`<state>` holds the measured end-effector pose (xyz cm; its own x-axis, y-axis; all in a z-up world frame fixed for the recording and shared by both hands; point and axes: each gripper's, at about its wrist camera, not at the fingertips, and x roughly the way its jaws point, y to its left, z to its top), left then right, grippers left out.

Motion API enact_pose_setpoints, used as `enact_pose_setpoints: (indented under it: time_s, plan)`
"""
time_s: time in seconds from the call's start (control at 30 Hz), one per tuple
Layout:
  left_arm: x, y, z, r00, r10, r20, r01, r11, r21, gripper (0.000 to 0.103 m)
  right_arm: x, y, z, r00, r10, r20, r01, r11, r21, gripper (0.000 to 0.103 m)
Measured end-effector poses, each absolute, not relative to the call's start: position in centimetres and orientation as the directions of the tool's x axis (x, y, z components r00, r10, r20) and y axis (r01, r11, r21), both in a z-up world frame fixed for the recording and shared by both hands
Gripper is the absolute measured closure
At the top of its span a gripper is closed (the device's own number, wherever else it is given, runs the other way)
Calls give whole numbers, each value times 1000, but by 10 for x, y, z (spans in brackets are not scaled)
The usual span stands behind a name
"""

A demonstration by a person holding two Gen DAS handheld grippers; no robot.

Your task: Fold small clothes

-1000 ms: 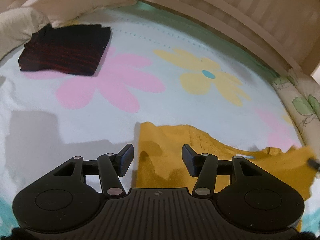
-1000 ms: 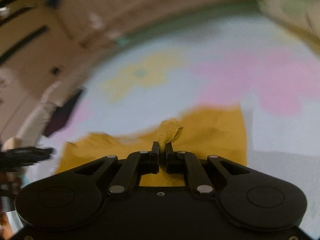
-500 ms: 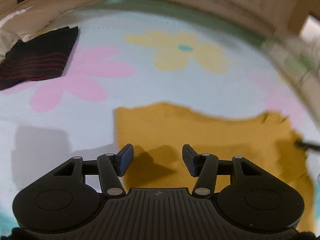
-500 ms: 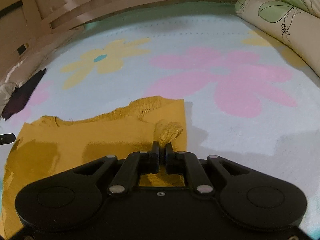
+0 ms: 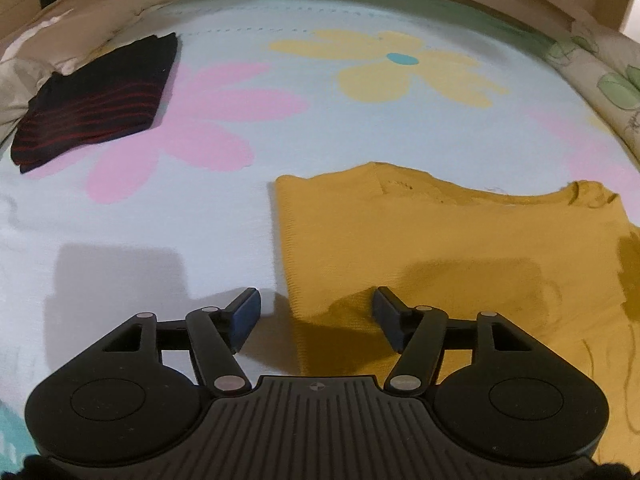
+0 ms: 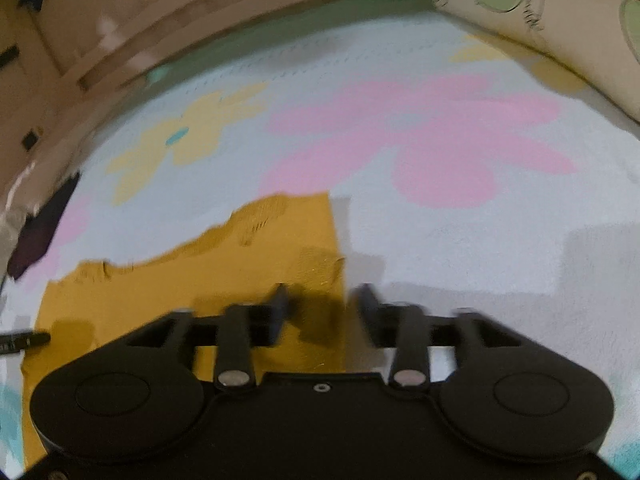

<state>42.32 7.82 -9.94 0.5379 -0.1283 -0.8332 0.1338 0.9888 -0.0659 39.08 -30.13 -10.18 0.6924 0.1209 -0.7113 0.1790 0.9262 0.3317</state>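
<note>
Lying flat on the bed cover (image 5: 360, 128), the mustard-yellow knitted top (image 5: 460, 248) is folded, with its straight edges toward both cameras. The left claw (image 5: 316, 320) hangs over the top's left edge with its jaws apart; they have just been opening wider, and nothing is gripped between them. The right claw (image 6: 322, 312) is above the top's right edge; its jaws have just been opening and stand released, the fabric lying under them, not pinched. Farther away, a folded dark garment with red stripes (image 5: 96, 100) lies on a pink flower print. A leaf-patterned pillow (image 6: 552, 28) borders the cover.
</note>
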Motion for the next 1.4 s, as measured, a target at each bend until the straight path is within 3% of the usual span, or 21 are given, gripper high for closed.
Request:
enact_pose_setpoints:
  time_s: [0.13, 0.23, 0.4, 0.67, 0.8, 0.9, 1.0, 1.1, 1.17, 1.4]
  plan:
    - [426, 86, -102, 542, -12, -840, 73, 997, 33, 40, 389, -316, -99, 697, 84, -712, 228, 916, 331, 47]
    - [426, 101, -100, 537, -26, -843, 25, 1000, -14, 39, 390, -310, -102, 640, 42, -767, 223, 945, 238, 48]
    - [423, 92, -81, 603, -7, -798, 31, 999, 15, 41, 394, -294, -104, 604, 1, -797, 159, 980, 122, 48]
    - [420, 60, -66, 637, -136, -759, 126, 989, -72, 41, 404, -250, -95, 650, 142, -747, -23, 986, 168, 48]
    - [421, 47, -78, 592, -187, -784, 186, 978, -92, 41, 401, -243, -95, 649, 324, -688, -116, 936, 332, 50]
    - [424, 44, -99, 525, -181, -832, 200, 976, -86, 41, 401, -255, -93, 678, 269, -684, -59, 947, 315, 49]
    - [421, 47, -106, 533, -186, -825, 222, 972, -75, 40, 399, -277, -90, 714, 173, -678, 58, 951, 304, 49]
    - [423, 51, -105, 530, -194, -825, 207, 974, -95, 40, 399, -289, -93, 698, 43, -715, 150, 967, 205, 49]
    - [423, 51, -105, 532, -192, -824, 211, 973, -91, 40, 398, -290, -97, 680, 17, -733, 155, 974, 166, 54]
    - [422, 50, -105, 531, -195, -825, 208, 973, -96, 40, 406, -265, -106, 669, 3, -744, 79, 994, 75, 55]
